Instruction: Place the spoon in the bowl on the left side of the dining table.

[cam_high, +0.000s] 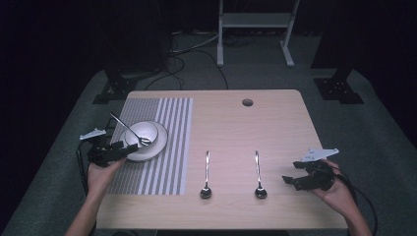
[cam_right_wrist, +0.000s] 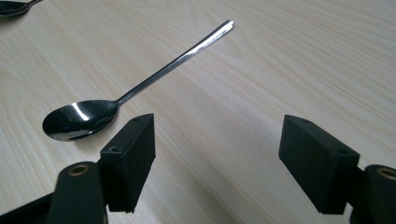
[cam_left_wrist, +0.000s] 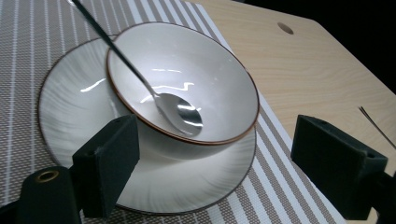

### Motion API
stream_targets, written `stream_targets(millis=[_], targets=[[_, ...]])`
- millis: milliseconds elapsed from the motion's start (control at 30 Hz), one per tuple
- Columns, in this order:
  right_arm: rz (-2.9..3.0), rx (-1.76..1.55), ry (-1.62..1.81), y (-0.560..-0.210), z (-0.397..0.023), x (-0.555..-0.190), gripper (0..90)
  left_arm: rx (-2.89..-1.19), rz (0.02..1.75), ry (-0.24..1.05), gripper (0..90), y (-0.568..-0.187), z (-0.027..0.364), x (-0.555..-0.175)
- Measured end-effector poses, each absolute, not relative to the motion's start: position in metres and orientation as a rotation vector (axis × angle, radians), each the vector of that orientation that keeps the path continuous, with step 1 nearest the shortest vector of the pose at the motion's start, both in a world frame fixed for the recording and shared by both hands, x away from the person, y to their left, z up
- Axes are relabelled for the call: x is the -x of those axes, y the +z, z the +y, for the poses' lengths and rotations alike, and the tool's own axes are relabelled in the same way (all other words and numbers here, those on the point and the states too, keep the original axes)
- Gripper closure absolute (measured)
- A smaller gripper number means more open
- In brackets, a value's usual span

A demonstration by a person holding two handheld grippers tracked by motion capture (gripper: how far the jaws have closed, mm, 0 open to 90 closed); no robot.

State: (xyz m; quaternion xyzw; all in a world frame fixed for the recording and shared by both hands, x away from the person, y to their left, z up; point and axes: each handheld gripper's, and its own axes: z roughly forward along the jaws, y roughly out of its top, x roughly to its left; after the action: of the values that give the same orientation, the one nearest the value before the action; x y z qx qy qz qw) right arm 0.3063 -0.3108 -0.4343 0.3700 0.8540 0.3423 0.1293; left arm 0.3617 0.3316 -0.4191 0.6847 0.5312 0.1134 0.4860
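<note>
Spoons first: one spoon (cam_high: 130, 130) already sits in the bowl (cam_high: 143, 133) at left of the high view, scoop down, handle leaning up and left over the rim. Bowl stands on a plate (cam_high: 156, 145) on the striped mat (cam_high: 167, 147).

Your left gripper (cam_high: 129, 149) is just beside the plate's near-left edge, fingers wide apart, nothing between them, so I read that drop as done.

Right gripper (cam_high: 289, 180) hovers at lower right, fingers wide apart and empty, aimed at the nearest spoon on the desk (cam_high: 257, 175). In the right gripper view that spoon (cam_right_wrist: 116, 102) lies flat just ahead of the left finger (cam_right_wrist: 128, 163), off-centre.

Next, probably: shift across so the handle sits between the fingers, come down, pinch the thin handle. It's flat on the desk (cam_high: 275, 123), so expect slip.

Another spoon (cam_high: 206, 174) lies parallel, well apart. Nothing blocks the path; cable hole (cam_high: 247, 102) at the far edge is irrelevant.
</note>
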Motion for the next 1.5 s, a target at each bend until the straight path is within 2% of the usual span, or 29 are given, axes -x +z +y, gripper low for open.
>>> stream_targets(millis=[1500], targets=[[2.481,-1.088,1.002,-0.436,-0.313,-0.302,25.1,-1.847,1.04,0.208,12.8,-0.409,0.234,-0.36]])
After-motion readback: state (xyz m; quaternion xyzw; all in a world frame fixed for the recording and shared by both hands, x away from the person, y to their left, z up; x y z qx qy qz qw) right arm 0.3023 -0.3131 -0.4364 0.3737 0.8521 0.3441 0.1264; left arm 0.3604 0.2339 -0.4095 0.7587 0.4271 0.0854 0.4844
